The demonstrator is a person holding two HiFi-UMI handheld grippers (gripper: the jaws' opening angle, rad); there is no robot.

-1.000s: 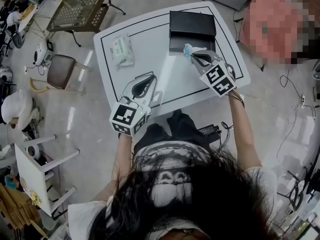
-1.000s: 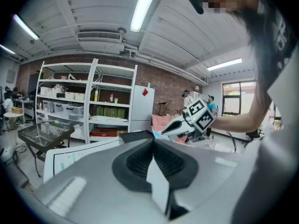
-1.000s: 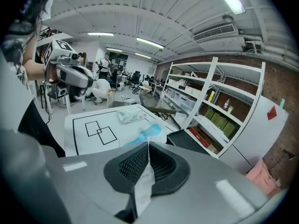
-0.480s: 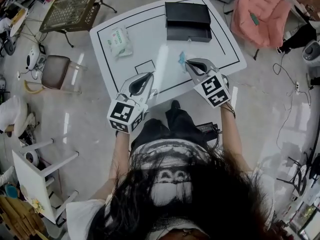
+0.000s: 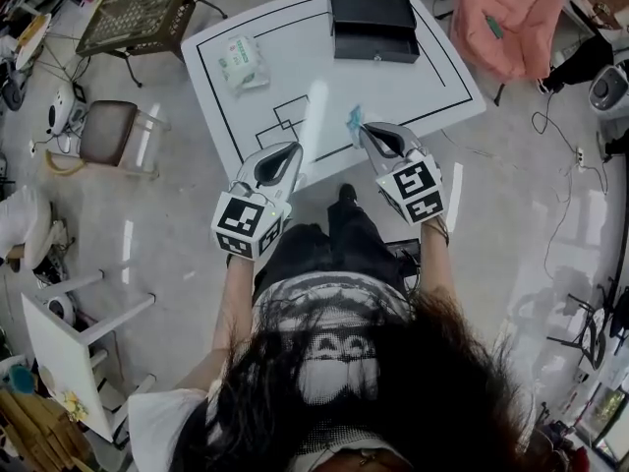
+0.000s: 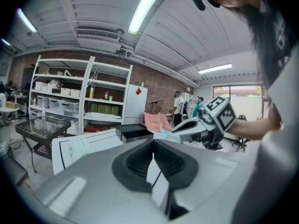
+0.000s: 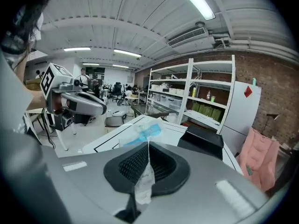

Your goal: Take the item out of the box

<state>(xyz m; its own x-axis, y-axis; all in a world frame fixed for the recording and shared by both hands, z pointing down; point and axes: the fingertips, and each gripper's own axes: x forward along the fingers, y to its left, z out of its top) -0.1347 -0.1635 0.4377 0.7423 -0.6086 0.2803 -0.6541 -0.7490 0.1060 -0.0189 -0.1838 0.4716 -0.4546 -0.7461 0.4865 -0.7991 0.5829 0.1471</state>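
Glossy, seemingly plastic packet (image 7: 142,132), matt black box (image 5: 371,12)

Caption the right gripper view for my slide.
Right gripper shut on a clear packet, held away from the black box on the white table.

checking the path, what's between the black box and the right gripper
Nothing: the head view shows only bare white table between the black box and the right gripper holding the packet.

Grey left gripper (image 5: 294,148), right gripper (image 5: 365,129), black trousers (image 5: 305,256)
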